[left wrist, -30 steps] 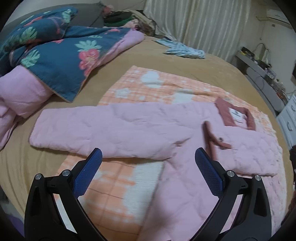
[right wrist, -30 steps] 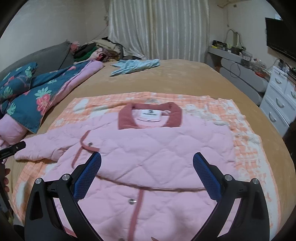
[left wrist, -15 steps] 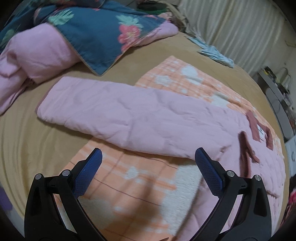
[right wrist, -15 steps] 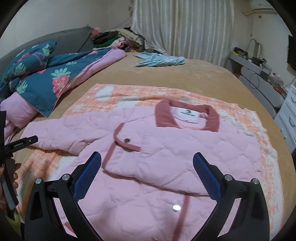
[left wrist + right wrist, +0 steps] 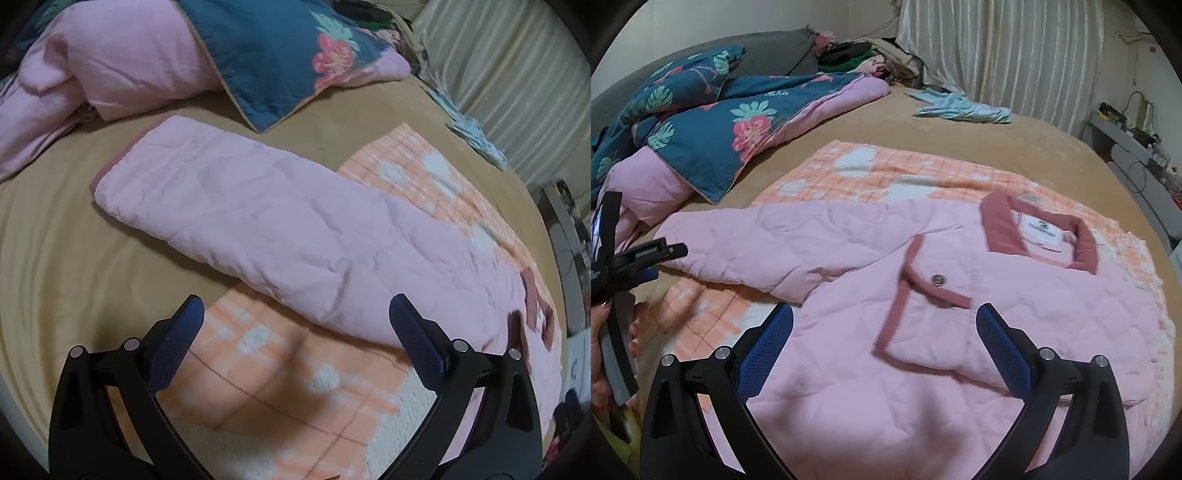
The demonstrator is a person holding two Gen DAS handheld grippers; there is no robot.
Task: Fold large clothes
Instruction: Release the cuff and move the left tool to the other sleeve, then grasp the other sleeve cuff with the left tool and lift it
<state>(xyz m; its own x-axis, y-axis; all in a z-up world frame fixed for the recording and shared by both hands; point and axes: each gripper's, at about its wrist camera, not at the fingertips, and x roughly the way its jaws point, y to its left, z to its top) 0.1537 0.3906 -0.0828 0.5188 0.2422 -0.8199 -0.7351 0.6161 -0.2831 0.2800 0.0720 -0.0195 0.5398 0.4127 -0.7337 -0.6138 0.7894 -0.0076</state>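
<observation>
**Mia:** Where is the pink jacket now?

**Sam:** It lies flat on the orange blanket, on top of the brown bed. Its front faces up. You can see the dark pink collar and a snap button.

**Mia:** Is any part folded yet?

**Sam:** One side looks folded in over the chest, I think. There is a flap with a dark pink edge there. But the long sleeve lies straight out, and its end rests on the brown bed near the flowery quilt. So I think most of the folding is left to do.

**Mia:** What are the grippers doing?

**Sam:** The left gripper has its fingers wide apart and holds nothing. It hangs just above the sleeve's near edge. The right gripper has its fingers wide apart too, over the jacket's body, and it holds nothing.

**Mia:** What changed from a moment ago?

**Sam:** The left gripper has swung away from the jacket's middle and come much closer to the sleeve. The right one has drifted toward the sleeve side too. The jacket itself has not moved.
</observation>
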